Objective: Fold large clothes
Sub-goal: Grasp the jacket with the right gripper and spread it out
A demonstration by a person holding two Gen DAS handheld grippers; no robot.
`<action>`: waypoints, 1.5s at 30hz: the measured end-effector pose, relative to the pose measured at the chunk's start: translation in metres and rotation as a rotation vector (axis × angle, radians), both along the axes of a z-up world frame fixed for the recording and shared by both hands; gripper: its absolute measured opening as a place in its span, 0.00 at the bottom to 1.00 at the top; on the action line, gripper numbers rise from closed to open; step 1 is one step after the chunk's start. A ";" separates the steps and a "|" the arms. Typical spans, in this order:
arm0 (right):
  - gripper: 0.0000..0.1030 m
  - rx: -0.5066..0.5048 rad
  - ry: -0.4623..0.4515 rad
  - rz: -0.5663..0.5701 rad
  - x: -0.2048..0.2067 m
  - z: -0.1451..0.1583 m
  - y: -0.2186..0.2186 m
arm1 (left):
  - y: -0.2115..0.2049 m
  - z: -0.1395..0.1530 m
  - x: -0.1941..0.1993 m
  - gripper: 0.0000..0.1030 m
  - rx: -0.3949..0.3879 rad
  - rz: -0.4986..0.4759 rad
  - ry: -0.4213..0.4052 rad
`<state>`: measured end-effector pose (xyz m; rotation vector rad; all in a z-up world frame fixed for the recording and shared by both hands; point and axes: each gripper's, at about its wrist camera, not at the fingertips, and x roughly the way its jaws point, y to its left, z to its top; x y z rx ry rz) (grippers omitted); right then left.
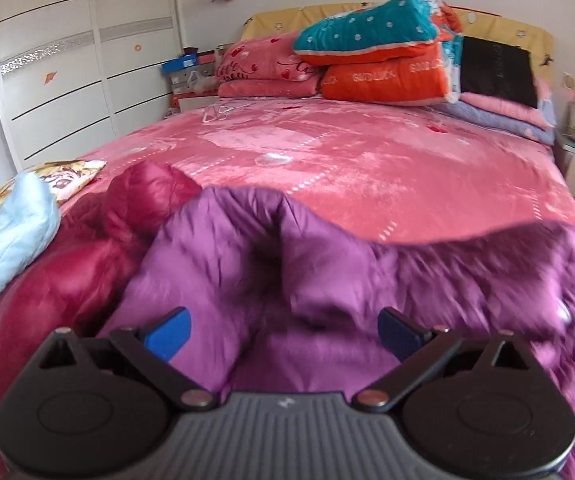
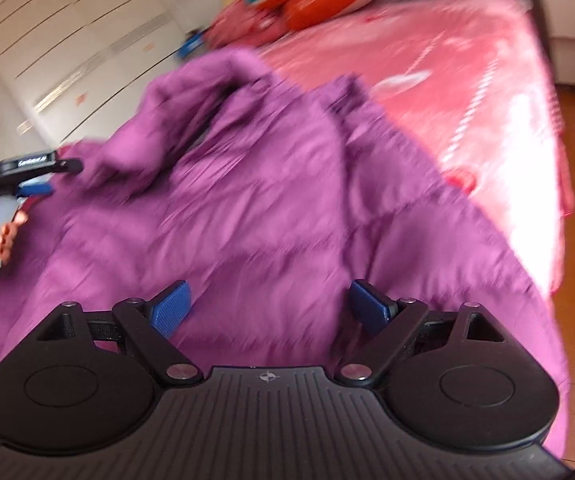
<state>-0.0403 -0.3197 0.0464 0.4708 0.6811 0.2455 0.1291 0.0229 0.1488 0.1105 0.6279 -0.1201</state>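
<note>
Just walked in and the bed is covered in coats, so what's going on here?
A person is folding clothes with a hand-held gripper in each hand. A purple puffer jacket lies spread on the pink bedspread. The left hand-held gripper and the right hand-held gripper are both over it, jaws open, gripping nothing. A red jacket lies beside it, unfolded.

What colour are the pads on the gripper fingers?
Blue pads; the right wrist view shows them best.
</note>
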 end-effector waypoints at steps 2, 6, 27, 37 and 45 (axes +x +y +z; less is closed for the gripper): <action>1.00 0.042 -0.011 0.081 -0.005 -0.003 0.003 | -0.002 0.000 -0.015 0.96 -0.051 -0.046 0.026; 0.89 0.110 -0.016 0.129 -0.009 -0.010 0.008 | -0.026 -0.005 -0.025 0.94 -0.141 -0.161 0.084; 0.27 0.384 -0.285 -0.184 0.037 0.018 -0.021 | -0.140 0.007 0.116 0.67 -0.089 -0.176 -0.114; 0.33 0.470 -0.242 -0.711 0.030 -0.011 -0.107 | -0.085 -0.010 0.101 0.89 -0.030 -0.043 -0.097; 1.00 0.269 -0.161 -0.719 0.027 -0.005 -0.103 | -0.004 -0.001 -0.017 0.89 -0.088 -0.025 -0.074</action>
